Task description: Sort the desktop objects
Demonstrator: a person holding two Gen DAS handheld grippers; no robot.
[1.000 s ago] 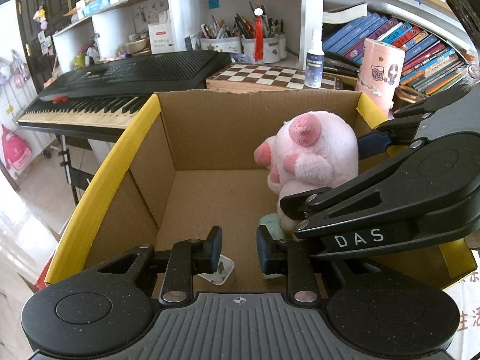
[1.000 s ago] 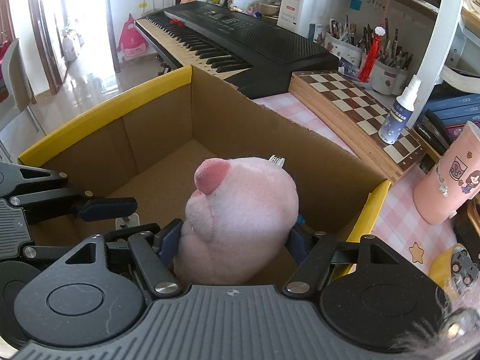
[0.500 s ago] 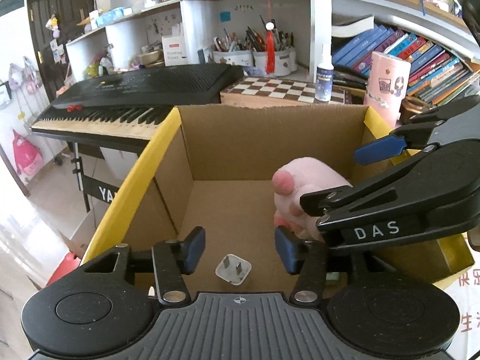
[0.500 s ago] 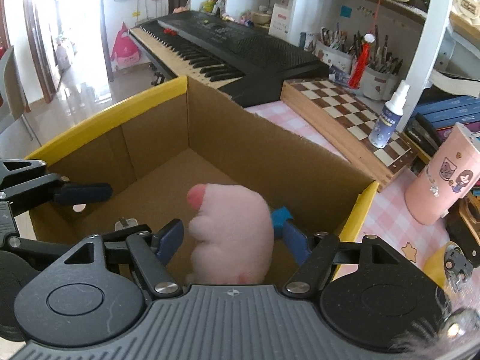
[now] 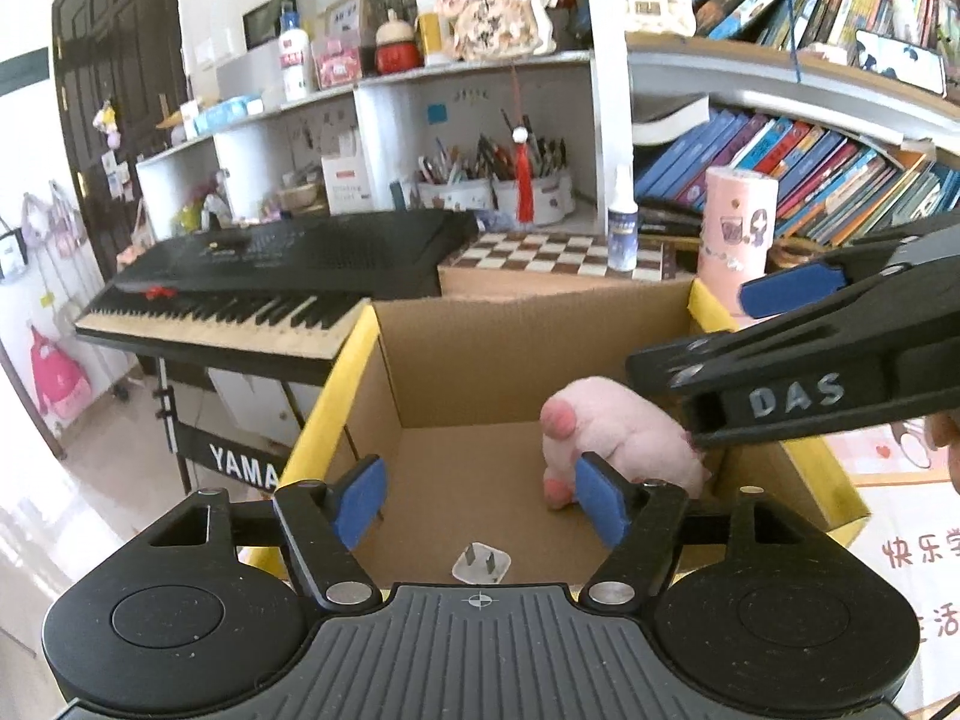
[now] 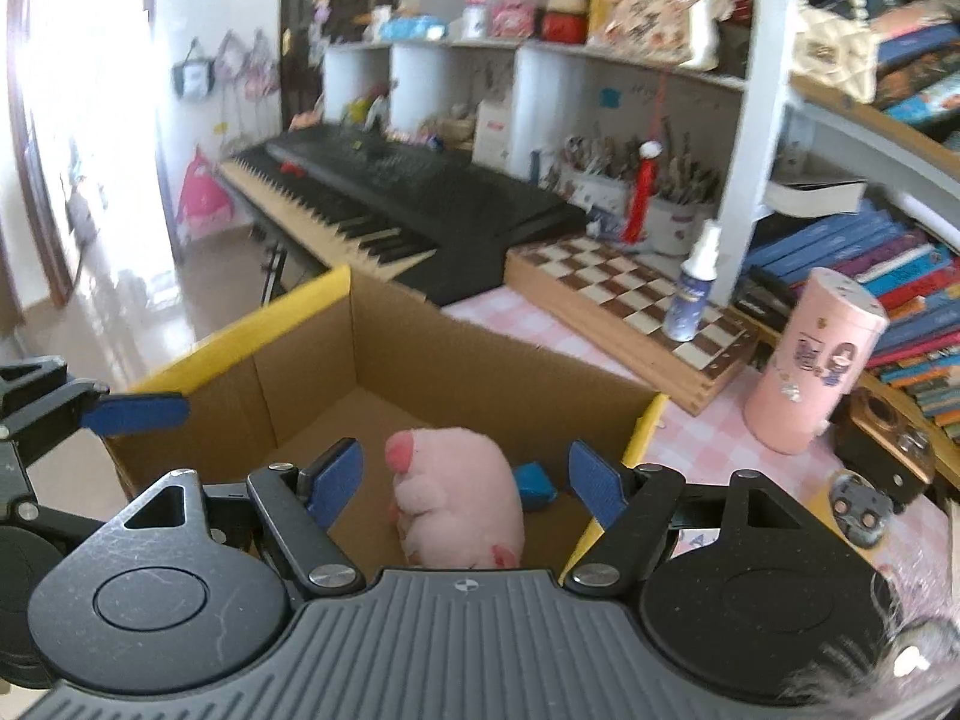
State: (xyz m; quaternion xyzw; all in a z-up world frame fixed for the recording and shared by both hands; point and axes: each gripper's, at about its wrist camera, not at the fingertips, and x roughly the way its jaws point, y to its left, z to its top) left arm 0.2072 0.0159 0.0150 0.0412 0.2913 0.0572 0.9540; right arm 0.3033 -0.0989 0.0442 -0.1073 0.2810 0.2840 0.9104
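Observation:
A pink plush pig (image 5: 624,438) lies on the floor of the yellow-rimmed cardboard box (image 5: 528,360), at its right side; it also shows in the right wrist view (image 6: 456,492). A white plug adapter (image 5: 481,564) and a blue object (image 6: 535,483) lie in the box too. My left gripper (image 5: 480,498) is open and empty above the box's near edge. My right gripper (image 6: 465,483) is open and empty above the pig, clear of it. The right gripper also shows in the left wrist view (image 5: 792,372).
A black keyboard (image 5: 276,276) stands left of the box. A chessboard (image 6: 636,306), a spray bottle (image 6: 690,291), a pink cylinder (image 6: 816,366) and a small camera (image 6: 882,438) sit on the pink checked desk (image 6: 702,438). Shelves of books and pen pots are behind.
My right gripper has opened and let go of the plush pig, which dropped onto the box floor. Both grippers have risen and pulled back from the box. My left gripper opened wider.

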